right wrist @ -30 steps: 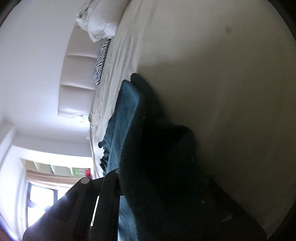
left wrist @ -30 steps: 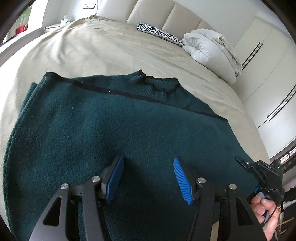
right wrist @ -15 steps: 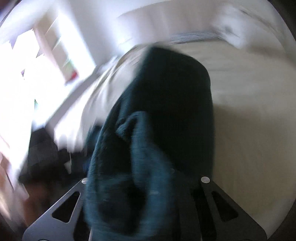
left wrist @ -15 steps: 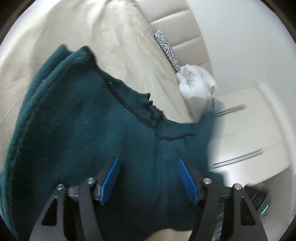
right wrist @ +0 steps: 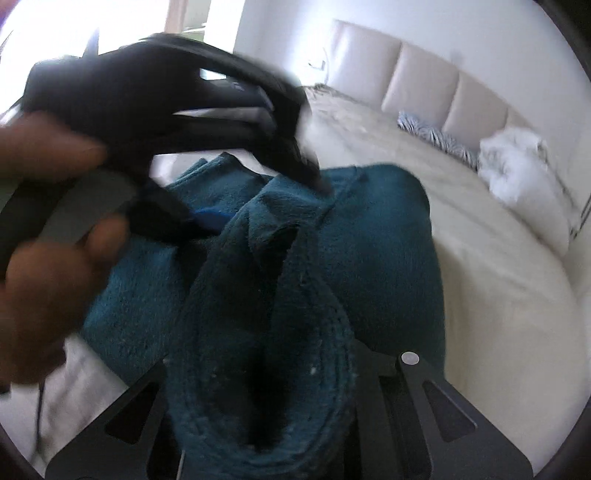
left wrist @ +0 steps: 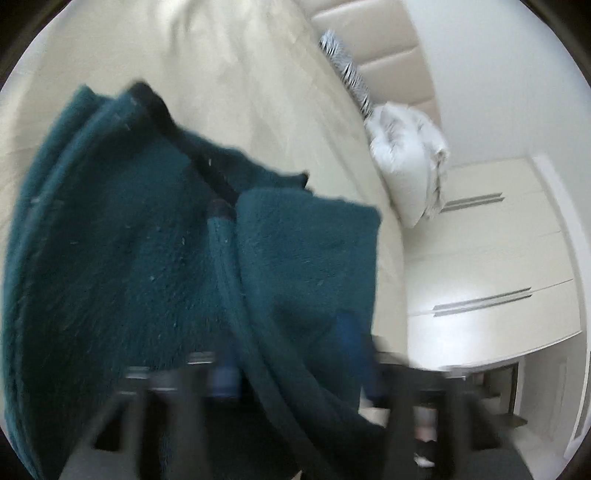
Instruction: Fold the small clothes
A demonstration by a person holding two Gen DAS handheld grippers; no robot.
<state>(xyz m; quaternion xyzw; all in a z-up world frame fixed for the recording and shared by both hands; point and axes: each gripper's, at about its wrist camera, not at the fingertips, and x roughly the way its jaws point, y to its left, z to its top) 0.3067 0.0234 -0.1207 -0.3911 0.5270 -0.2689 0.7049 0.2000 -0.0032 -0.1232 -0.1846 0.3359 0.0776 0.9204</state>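
- The place was a bedroom in a home.
- A wide bed with a beige cover filled most of both views.
- A cream padded headboard in upright panels ran across the upper right of the right wrist view.
- A zebra-striped pillow and a bunched white duvet lay just below it.
- Pale built-in wardrobe doors with long bar handles stood at the right of the left wrist view.
- Bright window light filled the right wrist view's upper left.

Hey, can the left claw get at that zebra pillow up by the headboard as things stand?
Probably not yet. The left claw has just been closing with the green sweater between its fingers, and a long stretch of bed lies between it and the zebra pillow.
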